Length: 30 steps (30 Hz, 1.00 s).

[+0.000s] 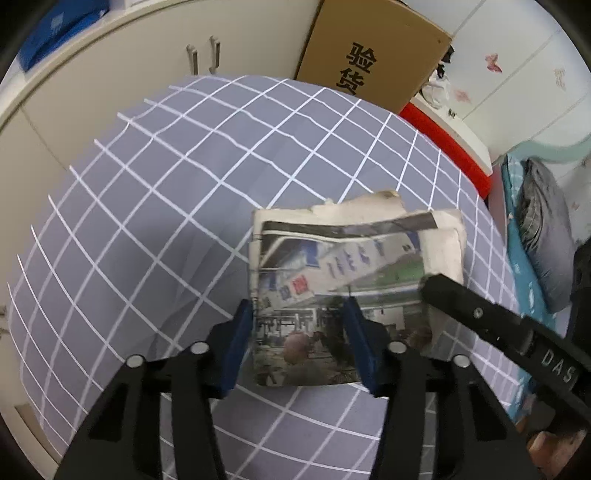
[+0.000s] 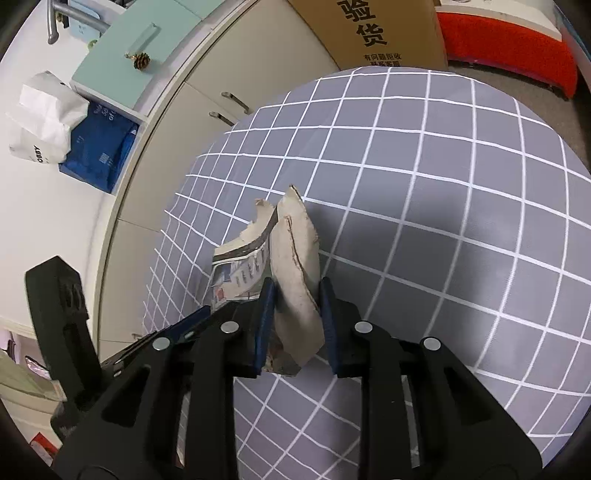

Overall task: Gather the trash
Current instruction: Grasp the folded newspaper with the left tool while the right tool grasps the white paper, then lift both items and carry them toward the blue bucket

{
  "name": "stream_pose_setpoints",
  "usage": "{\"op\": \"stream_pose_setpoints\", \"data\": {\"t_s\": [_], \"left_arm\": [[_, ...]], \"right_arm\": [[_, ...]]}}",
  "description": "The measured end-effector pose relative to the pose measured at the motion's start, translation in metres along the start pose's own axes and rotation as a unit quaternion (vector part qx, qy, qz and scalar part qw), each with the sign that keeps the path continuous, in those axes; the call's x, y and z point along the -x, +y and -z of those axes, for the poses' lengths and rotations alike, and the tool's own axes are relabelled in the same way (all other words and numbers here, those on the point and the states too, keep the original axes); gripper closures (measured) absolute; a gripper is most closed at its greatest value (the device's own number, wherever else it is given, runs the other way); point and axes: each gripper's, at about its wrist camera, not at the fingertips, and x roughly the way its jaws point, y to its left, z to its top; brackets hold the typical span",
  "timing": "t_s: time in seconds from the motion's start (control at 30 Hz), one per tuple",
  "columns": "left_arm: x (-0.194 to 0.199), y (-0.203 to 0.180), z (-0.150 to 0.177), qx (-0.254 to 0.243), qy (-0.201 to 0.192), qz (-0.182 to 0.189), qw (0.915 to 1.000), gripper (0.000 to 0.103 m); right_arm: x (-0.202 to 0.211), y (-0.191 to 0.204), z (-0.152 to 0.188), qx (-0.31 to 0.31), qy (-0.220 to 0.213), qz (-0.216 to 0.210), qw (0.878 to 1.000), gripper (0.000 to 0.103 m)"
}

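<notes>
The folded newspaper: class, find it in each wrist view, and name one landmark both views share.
Left wrist view: the folded newspaper sits centre-right, its printed photo facing the camera, between the left gripper fingers.
Right wrist view: the same paper appears edge-on at centre, in the right gripper.
Shared landmark: the cardboard box with black characters, beyond the grey checked tablecloth.

You see: newspaper (image 1: pixel 343 280) – matt, yellowed paper, torn rough edges | tablecloth (image 1: pixel 166 206) – smooth matt cloth | box (image 1: pixel 373 48) – cardboard

Left tool (image 1: pixel 299 332) and right tool (image 2: pixel 296 314) both clamp the newspaper (image 1: pixel 343 280).
</notes>
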Motion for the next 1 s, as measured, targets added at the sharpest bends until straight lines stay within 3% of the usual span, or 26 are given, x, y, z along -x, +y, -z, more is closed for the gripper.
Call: {"op": "stream_pose_setpoints", "data": {"t_s": [0.17, 0.47, 0.7, 1.0], "left_arm": [[0.009, -0.018, 0.007, -0.005, -0.011, 0.003, 0.9999, 0.059], [0.035, -0.099, 0.019, -0.038, -0.044, 0.035, 0.9977, 0.059], [0.029, -0.216, 0.047, -0.099, -0.041, 0.059, 0.9925, 0.059], [-0.01, -0.372, 0.114, -0.178, 0.004, 0.099, 0.979, 0.059]], "right_arm": [[0.022, -0.012, 0.002, -0.006, -0.011, -0.012, 1.0, 0.079], [0.095, -0.064, 0.0, -0.033, -0.058, -0.037, 0.997, 0.079], [0.173, -0.15, 0.017, -0.082, -0.103, -0.035, 0.991, 0.079], [0.271, -0.283, 0.056, -0.155, -0.139, 0.012, 0.978, 0.079]]}}
